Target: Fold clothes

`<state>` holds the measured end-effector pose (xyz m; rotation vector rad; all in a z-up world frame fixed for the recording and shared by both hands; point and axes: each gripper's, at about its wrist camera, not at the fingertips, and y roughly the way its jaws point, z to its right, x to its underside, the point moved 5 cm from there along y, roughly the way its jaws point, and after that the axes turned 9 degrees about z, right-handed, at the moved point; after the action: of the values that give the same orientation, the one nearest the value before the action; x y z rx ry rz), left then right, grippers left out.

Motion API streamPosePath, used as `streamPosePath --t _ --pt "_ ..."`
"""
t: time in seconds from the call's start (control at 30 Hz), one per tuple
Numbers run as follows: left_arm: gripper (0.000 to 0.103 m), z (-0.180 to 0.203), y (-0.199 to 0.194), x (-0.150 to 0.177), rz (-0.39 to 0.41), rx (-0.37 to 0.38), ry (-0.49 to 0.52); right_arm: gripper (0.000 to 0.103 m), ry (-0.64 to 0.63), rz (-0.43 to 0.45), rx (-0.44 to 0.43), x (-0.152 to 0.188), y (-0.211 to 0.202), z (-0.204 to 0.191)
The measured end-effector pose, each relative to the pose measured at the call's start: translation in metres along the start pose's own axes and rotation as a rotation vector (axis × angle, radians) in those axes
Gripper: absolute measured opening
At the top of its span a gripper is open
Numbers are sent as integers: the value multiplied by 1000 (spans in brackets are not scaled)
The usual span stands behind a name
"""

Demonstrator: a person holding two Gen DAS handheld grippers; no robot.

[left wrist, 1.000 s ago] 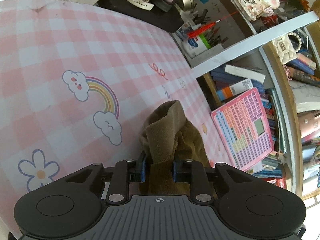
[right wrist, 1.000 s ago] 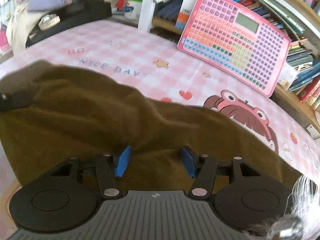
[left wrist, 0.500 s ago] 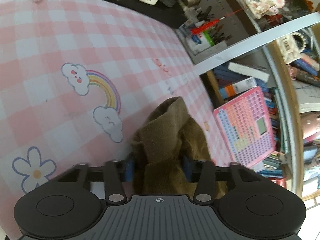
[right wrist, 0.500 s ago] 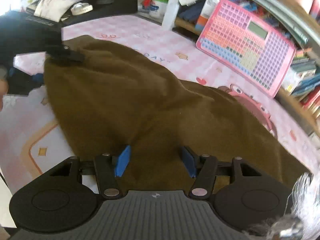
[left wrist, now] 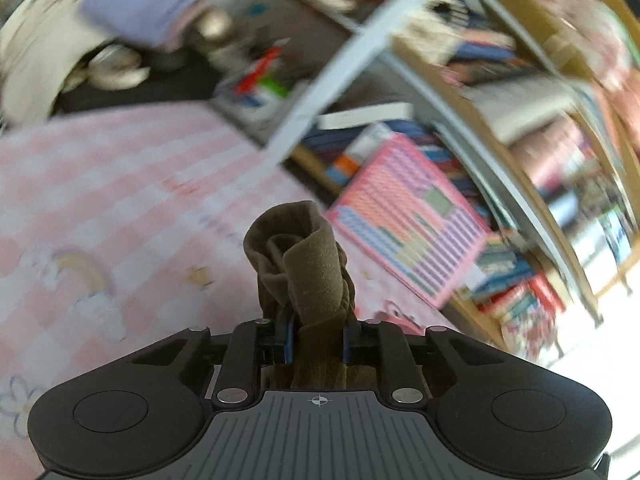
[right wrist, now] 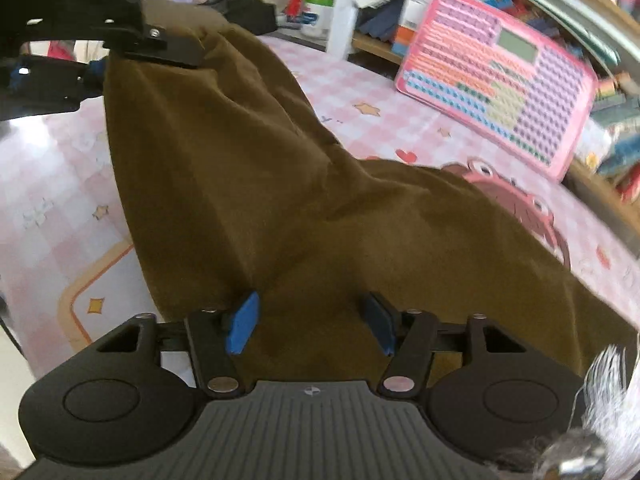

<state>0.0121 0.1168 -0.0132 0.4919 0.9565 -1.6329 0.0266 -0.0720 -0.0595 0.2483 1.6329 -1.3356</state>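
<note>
A brown garment (right wrist: pixel 304 184) lies partly on the pink checked mat (right wrist: pixel 48 184) and is lifted at its far left corner. My left gripper (left wrist: pixel 318 344) is shut on a bunched brown fold of the garment (left wrist: pixel 308 264); it also shows in the right wrist view (right wrist: pixel 120 36), holding that corner up in the air. My right gripper (right wrist: pixel 310 320) is open, its blue pads (right wrist: pixel 242 322) either side of the near edge of the cloth, which lies between them ungripped.
A pink toy keyboard (right wrist: pixel 500 64) leans against a bookshelf (left wrist: pixel 500 152) at the mat's far right edge. A pen holder with red and green items (right wrist: pixel 308 8) and piled clothes (left wrist: pixel 132 4) sit beyond the mat's far edge. White fringe (right wrist: pixel 608 392) hangs at the lower right.
My left gripper has closed on the brown corner again, lifted it well above the mat and swung right. The cloth now rises steeply from my right gripper, which stays open.
</note>
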Motion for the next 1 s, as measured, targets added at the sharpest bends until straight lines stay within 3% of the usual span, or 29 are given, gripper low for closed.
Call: streamPosePath --t 0.13,0.27,0.53,0.6,0.67,0.73,0.83,0.9,1.0 --pt "19 43 -3 5 -1 30 203 63 132 27 52 4 -23 42" --pt "19 83 0 17 -20 50 343 63 265 39 115 18 -49 92" --pt "21 144 21 72 -125 27 521 63 399 49 125 55 -87 145" --pt "37 156 28 93 -185 12 571 63 412 46 112 63 -91 151" --pt "57 170 35 115 -285 38 548 65 434 27 91 71 -92 157" --pt "59 187 36 133 -376 133 470 65 464 -7 60 80 -89 163" --pt "66 206 21 140 -362 242 454 65 495 -51 19 91 -84 167" --pt "67 202 13 133 -318 216 444 66 505 -48 -11 91 -84 168" --pt "67 168 6 108 -239 95 319 67 614 -47 -143 85 -82 170"
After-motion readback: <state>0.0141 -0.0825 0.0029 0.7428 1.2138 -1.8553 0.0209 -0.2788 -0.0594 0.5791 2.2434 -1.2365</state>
